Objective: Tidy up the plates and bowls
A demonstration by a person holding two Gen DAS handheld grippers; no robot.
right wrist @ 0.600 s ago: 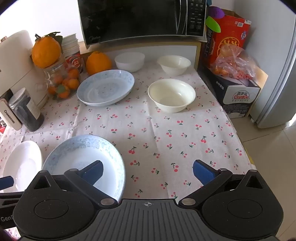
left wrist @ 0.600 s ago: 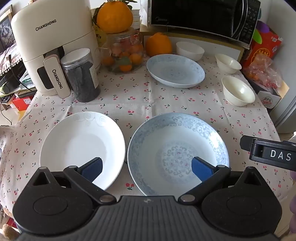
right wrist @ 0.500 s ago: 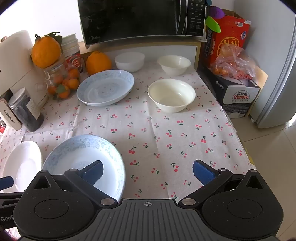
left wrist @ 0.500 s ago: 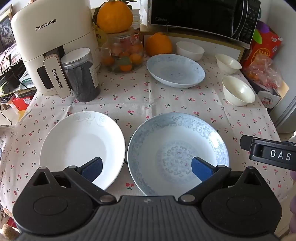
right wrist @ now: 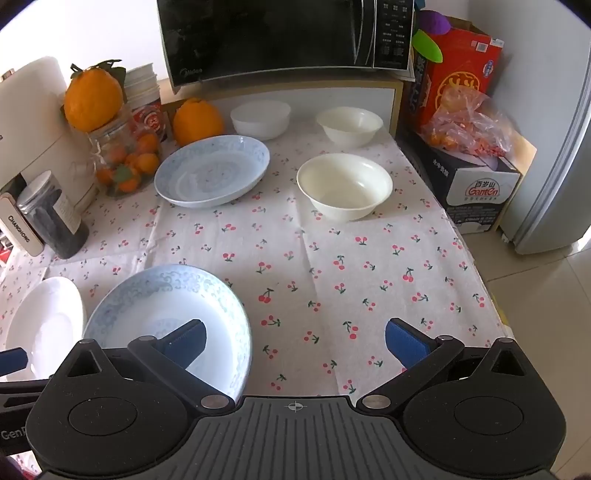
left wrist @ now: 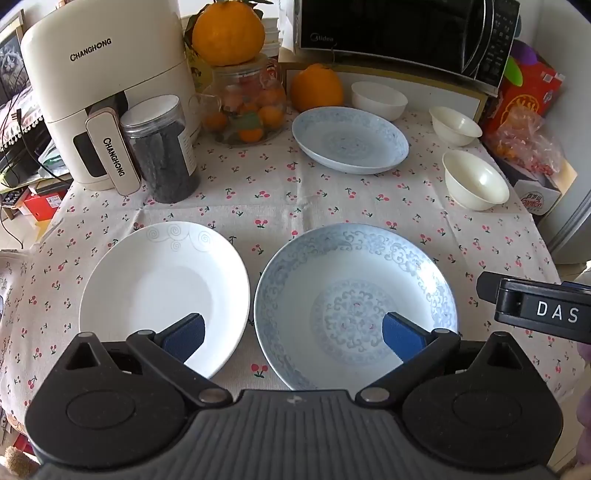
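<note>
Currently hovering with jaws spread wide and nothing between them: left hand-held gripper point(left wrist: 291, 338) above 2 plates, white plate point(left wrist: 162, 295) at 10 o'clock, blue-patterned plate point(left wrist: 354, 306) at 2 o'clock, rims nearly touching. Right hand-held gripper point(right wrist: 295, 341) nearer cream bowl point(right wrist: 344, 186) at 12 o'clock, bare tabletop point(right wrist: 332, 266) between.

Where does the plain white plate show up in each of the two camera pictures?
Left wrist view: the white plate lies lower left, beside the patterned blue plate.
Right wrist view: the white plate sits at the far left edge, partly cut off.
Shared landmark: the microwave at the table's back.
</note>
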